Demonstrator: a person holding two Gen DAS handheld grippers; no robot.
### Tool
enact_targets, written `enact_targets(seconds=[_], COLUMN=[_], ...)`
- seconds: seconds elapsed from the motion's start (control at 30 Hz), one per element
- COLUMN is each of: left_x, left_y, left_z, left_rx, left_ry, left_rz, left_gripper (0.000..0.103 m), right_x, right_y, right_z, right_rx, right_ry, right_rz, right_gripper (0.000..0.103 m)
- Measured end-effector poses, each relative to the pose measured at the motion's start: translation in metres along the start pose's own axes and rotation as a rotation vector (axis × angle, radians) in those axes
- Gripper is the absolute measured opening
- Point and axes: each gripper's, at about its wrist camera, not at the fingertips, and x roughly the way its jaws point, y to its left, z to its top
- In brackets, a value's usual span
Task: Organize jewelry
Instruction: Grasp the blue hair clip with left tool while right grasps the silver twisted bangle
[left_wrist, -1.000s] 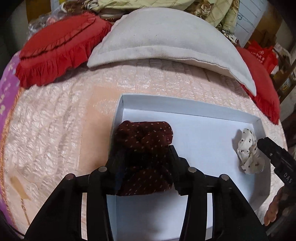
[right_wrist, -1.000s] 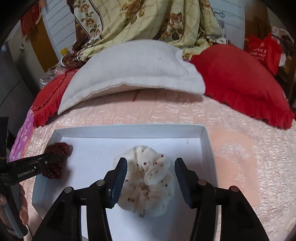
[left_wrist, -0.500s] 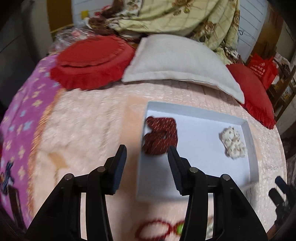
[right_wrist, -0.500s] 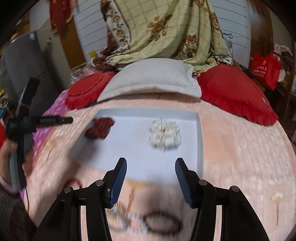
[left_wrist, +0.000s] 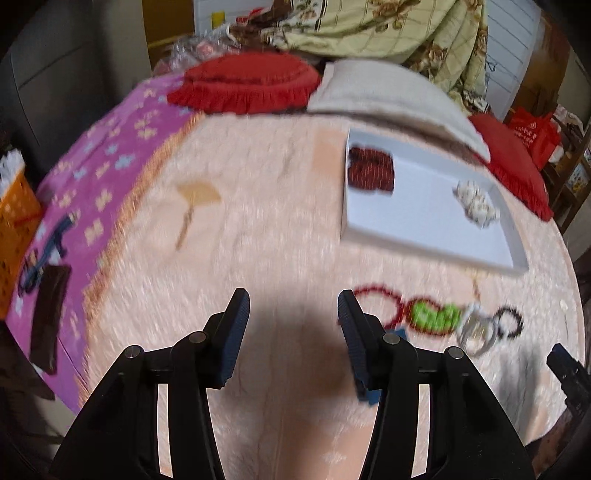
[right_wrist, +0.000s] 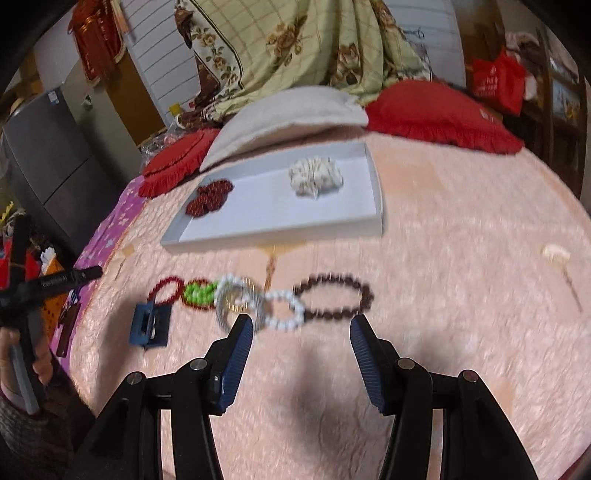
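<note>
Two scrunchies (right_wrist: 316, 177) sit in the tray (right_wrist: 373, 177). Bracelets (right_wrist: 332, 295) (five or so) wait just ahead of the right gripper (right_wrist: 301, 332). Both grippers gape, empty.

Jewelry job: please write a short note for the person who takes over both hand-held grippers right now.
Left hand-held gripper: open, empty, above the bedspread.
Right hand-held gripper: open, empty, just short of the bracelet row.
Done: dark red scrunchie and white scrunchie lie apart in the white tray.
Left: on the bedspread in front of the tray, a red bracelet, green bracelet, silver bangles, white bead bracelet and dark brown bead bracelet in a row, plus a blue hair clip.
</note>
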Motion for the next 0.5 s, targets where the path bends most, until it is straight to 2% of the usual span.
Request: enact_targets(seconds=[0.27, 0.5], left_x=[0.026, 0.044], left_y=[-0.002, -0.018], left_z=[-0.038, -0.044], left_rx=[-0.036, -0.006], left_ry=[0.069, 0.108], left_rz=[-0.132, -0.207], left_gripper=[0.049, 0.049], right_x=[0.013, 0.043], right_y=[0.008, 0.028], right_z=[-0.014, -0.005], right_rx=[-0.027, -0.055], right_ry=[0.032, 0.057], right_rz=[0.017, 0.069], right_gripper=[0.051, 0.047])
